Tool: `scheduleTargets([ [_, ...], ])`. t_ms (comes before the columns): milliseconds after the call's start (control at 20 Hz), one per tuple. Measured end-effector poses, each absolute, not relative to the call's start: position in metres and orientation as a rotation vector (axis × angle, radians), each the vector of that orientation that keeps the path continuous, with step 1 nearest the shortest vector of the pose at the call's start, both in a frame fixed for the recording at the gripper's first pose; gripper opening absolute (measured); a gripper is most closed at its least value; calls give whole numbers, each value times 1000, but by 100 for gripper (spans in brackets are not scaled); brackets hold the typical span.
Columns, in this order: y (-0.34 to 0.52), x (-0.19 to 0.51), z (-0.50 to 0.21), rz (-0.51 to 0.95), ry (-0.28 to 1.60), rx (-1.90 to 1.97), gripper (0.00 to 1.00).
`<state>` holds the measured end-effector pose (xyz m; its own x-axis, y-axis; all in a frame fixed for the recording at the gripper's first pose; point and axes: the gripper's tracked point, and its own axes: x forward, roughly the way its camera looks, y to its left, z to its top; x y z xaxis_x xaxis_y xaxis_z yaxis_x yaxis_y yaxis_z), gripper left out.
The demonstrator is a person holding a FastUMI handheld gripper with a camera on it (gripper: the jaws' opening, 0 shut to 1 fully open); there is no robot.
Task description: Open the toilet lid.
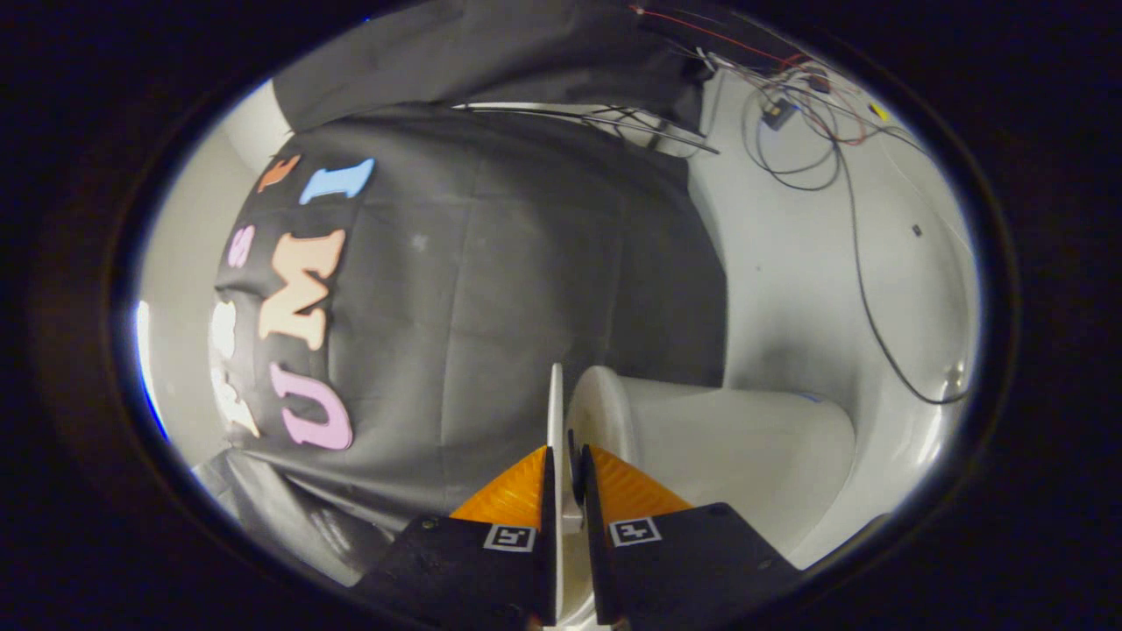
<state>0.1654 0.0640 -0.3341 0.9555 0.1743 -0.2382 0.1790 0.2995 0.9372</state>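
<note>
Toilet lid (555, 412): thin white plastic panel seen edge-on, smooth and glossy, standing as a narrow vertical strip at lower centre of the frame. Gripper (565, 473) clamped on it, both fingers pressing its two faces, edge running on beyond the tips. Toilet (727, 447), lower right: rounded white body, smooth, curved rim just beside the lid. Behind, wrinkled black cloth wall (526, 263). Upper right, thin dark cables (863, 289) trail over pale floor (789, 263).

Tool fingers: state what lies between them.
In the gripper view, the thin edge of the toilet lid stands between the tool's fingers, both pressed on it; the toilet bowl lies beside.
</note>
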Motion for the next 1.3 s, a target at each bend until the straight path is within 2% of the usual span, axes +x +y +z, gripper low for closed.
scheduleTargets([
  [700, 166, 190, -161, 213, 296, 757, 16],
  [900, 194, 188, -142, 131, 294, 554, 16],
  [1300, 277, 181, -100, 163, 298, 177, 16],
])
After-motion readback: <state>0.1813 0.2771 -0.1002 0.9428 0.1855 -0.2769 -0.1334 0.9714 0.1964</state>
